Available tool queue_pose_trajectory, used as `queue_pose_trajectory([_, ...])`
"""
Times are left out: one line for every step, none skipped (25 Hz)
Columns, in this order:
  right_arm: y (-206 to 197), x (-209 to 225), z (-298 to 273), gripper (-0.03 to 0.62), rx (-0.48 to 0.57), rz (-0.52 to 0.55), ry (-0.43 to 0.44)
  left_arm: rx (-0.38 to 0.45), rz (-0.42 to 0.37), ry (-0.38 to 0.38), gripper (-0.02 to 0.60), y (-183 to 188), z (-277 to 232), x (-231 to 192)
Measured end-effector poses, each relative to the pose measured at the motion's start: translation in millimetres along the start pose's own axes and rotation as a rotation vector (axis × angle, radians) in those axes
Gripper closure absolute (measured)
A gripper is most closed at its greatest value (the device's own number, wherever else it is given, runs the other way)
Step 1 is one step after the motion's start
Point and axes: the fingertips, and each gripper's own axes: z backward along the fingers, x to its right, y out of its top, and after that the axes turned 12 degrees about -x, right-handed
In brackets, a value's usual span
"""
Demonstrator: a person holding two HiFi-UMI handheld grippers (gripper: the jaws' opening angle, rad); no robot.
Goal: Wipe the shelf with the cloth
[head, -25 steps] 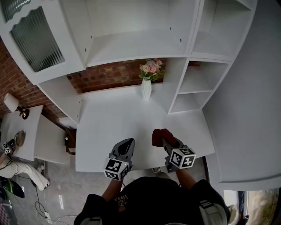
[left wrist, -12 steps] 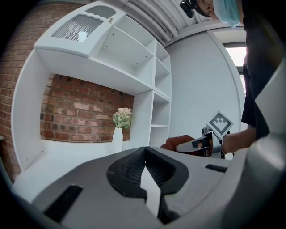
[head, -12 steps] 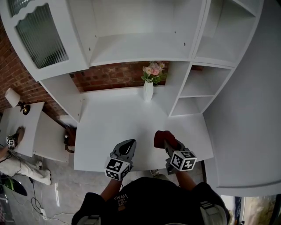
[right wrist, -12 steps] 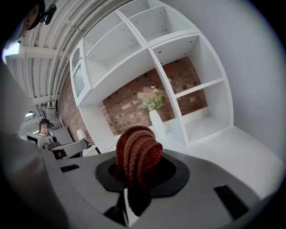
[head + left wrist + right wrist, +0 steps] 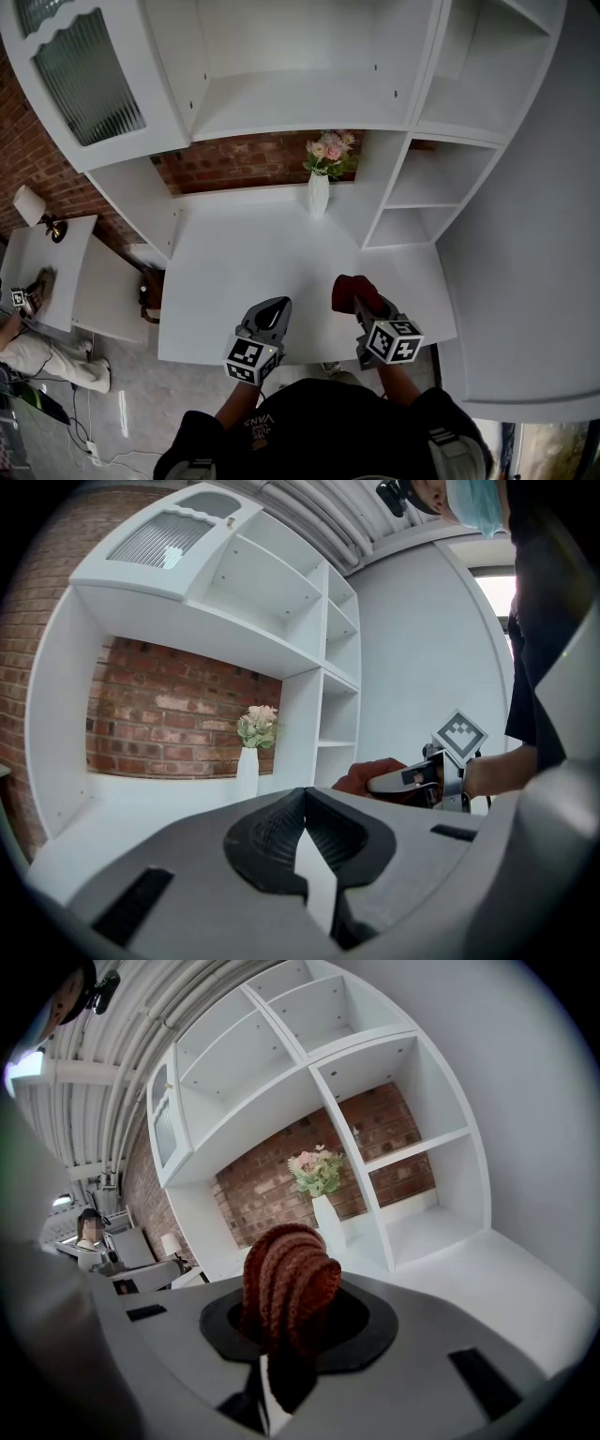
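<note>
A red-brown knitted cloth [image 5: 350,290] is bunched in my right gripper [image 5: 357,303], which is shut on it above the front right of the white desk shelf [image 5: 253,253]. In the right gripper view the cloth [image 5: 286,1283] stands up between the jaws. My left gripper [image 5: 273,310] hovers over the front edge of the shelf, shut with nothing in it, its jaws meeting at the tips [image 5: 305,797]. From the left gripper view, the right gripper [image 5: 380,782] and the cloth [image 5: 375,771] show to the right.
A white vase with pink flowers [image 5: 319,187] stands at the back of the shelf against the brick wall. Open cubbies [image 5: 412,192] rise at the right, an upper shelf [image 5: 291,98] above, and a glass-fronted cabinet door [image 5: 84,80] at the upper left. A low side table [image 5: 56,272] stands left.
Both grippers stay almost where they were, the right one a touch further right with the cloth. The head view has shifted slightly.
</note>
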Motion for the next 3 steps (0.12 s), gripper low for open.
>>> queue_pose_trajectory([0.8, 0.4, -0.1, 0.499, 0.000, 0.001, 0.001, 0.000, 0.001, 0.001, 0.574, 0.4, -0.5, 0.2])
queue_pose_trajectory([1.7, 0.7, -0.1, 0.499, 0.000, 0.001, 0.002, 0.001, 0.003, 0.002, 0.574, 0.8, -0.9, 0.5])
queue_pose_trajectory([2.7, 1.0, -0.1, 0.499, -0.001, 0.002, 0.003, 0.001, 0.004, 0.003, 0.574, 1.2, -1.4, 0.8])
